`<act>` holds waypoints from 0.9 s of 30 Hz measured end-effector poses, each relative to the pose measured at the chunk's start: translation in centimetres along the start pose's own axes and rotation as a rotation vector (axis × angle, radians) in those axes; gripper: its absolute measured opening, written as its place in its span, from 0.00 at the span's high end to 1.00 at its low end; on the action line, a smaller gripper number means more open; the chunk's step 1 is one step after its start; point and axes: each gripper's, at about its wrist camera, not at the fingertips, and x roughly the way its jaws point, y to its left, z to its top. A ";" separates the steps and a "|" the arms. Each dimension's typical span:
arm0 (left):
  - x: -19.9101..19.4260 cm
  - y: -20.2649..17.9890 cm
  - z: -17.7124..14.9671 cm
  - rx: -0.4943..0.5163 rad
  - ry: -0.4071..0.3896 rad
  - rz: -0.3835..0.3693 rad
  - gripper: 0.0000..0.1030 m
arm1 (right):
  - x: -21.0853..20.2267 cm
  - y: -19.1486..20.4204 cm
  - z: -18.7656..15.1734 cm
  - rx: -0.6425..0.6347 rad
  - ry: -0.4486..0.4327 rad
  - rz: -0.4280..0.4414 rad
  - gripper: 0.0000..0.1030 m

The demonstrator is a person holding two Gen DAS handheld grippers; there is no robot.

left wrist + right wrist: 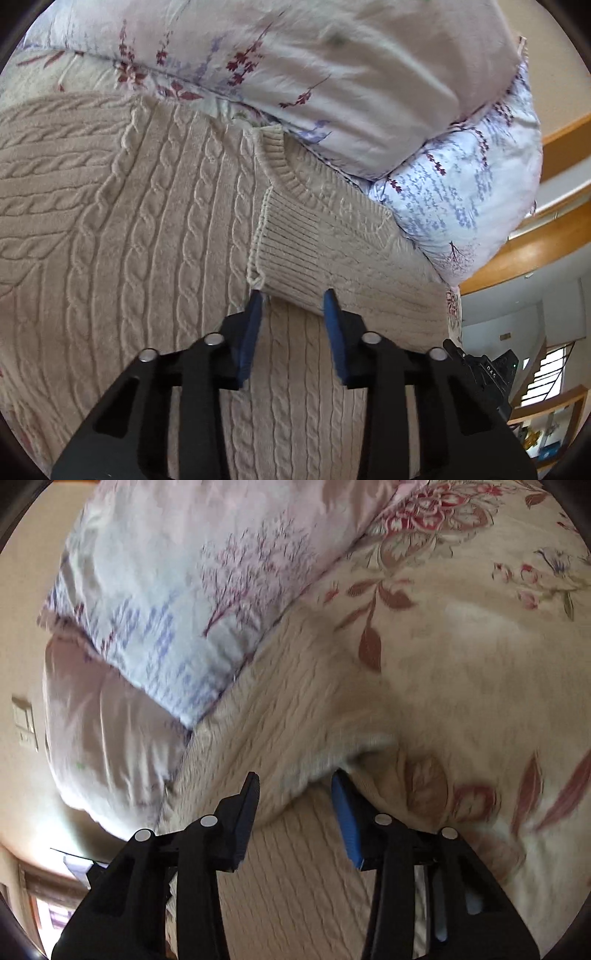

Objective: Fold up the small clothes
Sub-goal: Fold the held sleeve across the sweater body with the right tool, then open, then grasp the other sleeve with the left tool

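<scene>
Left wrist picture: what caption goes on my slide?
Left gripper poised open at the ribbed cuff of a cream cable-knit sweater.

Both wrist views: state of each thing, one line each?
sweater: spread flat on the bed, sleeve folded across its body.
sleeve cuff: lying on the sweater, between the left hand-held gripper fingertips, not pinched.
right hand-held gripper: open at a sweater fold; view blurred.
pillows: stacked beyond the collar.
</scene>
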 end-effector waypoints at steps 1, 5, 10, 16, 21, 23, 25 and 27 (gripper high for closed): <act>0.3 0.1 0.1 -0.007 0.000 0.003 0.79 | 0.0 -0.1 0.2 0.000 -0.008 0.007 0.58; 1.1 0.1 0.6 -0.018 -0.007 -0.002 0.93 | 0.3 0.9 0.6 -0.059 -0.066 0.017 0.91; -1.6 -1.0 1.0 0.090 -0.120 0.013 0.94 | -1.1 2.6 -0.6 -0.173 -0.113 0.033 0.92; -0.6 0.8 0.6 0.087 -0.082 0.122 0.94 | 1.2 2.1 -1.7 -0.217 -0.013 -0.104 0.91; -0.8 1.8 0.1 0.067 -0.060 0.114 0.90 | -1.8 3.0 -2.5 -0.233 -0.094 -0.189 0.51; -2.4 2.1 0.1 0.057 -0.088 0.087 0.73 | -3.6 4.1 -2.9 -0.278 -0.183 -0.209 0.47; -4.6 2.5 0.1 0.049 -0.129 0.065 0.61 | -4.1 5.6 -3.1 -0.354 -0.216 -0.199 0.39; -6.5 3.1 0.0 0.041 -0.162 0.048 0.57 | -2.9 6.9 -3.1 -0.405 -0.168 -0.173 0.36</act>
